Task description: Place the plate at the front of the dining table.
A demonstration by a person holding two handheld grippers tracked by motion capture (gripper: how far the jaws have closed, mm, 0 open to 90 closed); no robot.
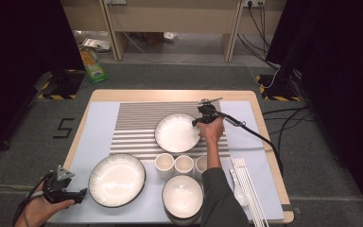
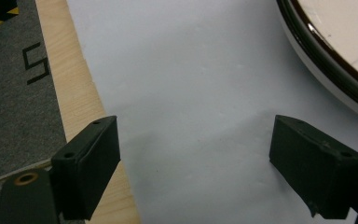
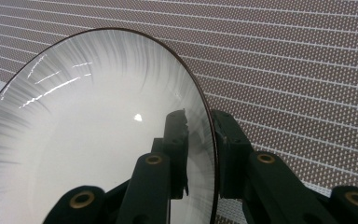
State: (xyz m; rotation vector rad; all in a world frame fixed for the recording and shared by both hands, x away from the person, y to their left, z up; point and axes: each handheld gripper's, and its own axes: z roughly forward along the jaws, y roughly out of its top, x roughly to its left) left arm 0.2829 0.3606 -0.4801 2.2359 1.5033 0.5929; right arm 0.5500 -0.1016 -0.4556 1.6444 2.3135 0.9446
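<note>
The right gripper (image 3: 199, 154) clamps the plate's (image 3: 88, 135) rim, one jaw inside, one outside; the round plate lies flat on the striped mat (image 3: 298, 60). The left gripper (image 2: 196, 163) gapes, holding nothing.

Grey carpeted floor (image 1: 170, 75) all around a pale wooden table (image 1: 179, 95), with a black "5" mark (image 1: 64, 127) stuck down left of it. Light wooden desk legs and panels (image 1: 170, 19) at the far side, black curtains (image 1: 14, 56) left and right. Black cables (image 1: 283, 123) trailing across the carpet, yellow-black hazard tape (image 1: 274, 92) around the stand feet, a green packet (image 1: 93, 66) lying near the far left.

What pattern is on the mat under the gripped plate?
Brown with thin white stripes and fine white dots on the mat; clearest in the right gripper view.
</note>
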